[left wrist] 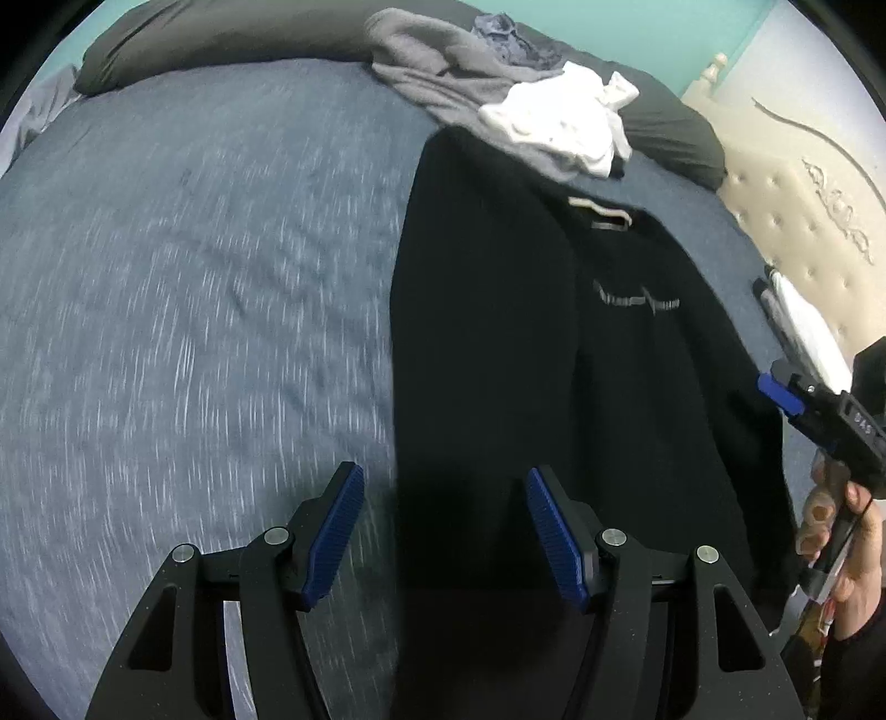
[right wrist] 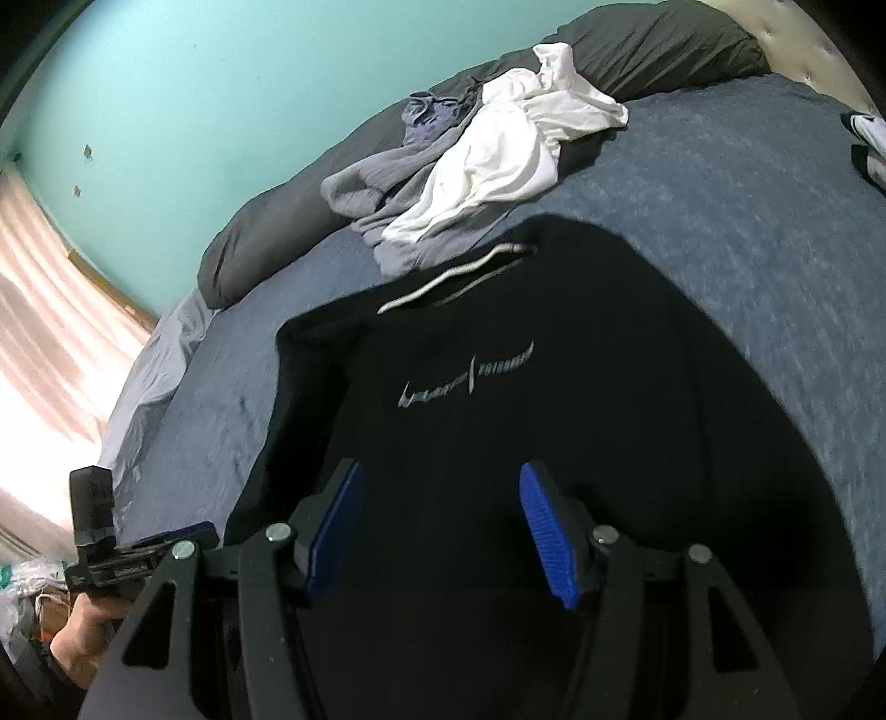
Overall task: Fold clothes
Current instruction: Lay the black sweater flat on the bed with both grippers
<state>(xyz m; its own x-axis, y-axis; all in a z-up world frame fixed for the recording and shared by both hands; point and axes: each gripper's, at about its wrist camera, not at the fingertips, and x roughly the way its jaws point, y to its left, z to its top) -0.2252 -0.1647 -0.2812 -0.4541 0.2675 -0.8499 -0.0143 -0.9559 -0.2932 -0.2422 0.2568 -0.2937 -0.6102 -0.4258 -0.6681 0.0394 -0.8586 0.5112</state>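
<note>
Left gripper (left wrist: 444, 529): fingers (left wrist: 335, 534) released, parted wide, nothing between the pads; hanging over the left edge of the black shirt (left wrist: 559, 354), blue bedspread (left wrist: 183, 266) under the left pad. Right gripper (right wrist: 440, 531): fingers (right wrist: 545, 540) likewise spread and empty, poised above the shirt's lower chest, no cloth pinched. Shirt lying flat on the bed, collar toward 12 o'clock, grey chest print facing up, left sleeve apparently folded in over the body. Heap of grey and white clothes (right wrist: 487, 160) at 12 o'clock, just beyond the collar, against dark pillows (right wrist: 664, 50). Wide bare bedspread from 8 to 11 o'clock of the shirt; padded headboard (left wrist: 797, 221) near at 2 o'clock.
</note>
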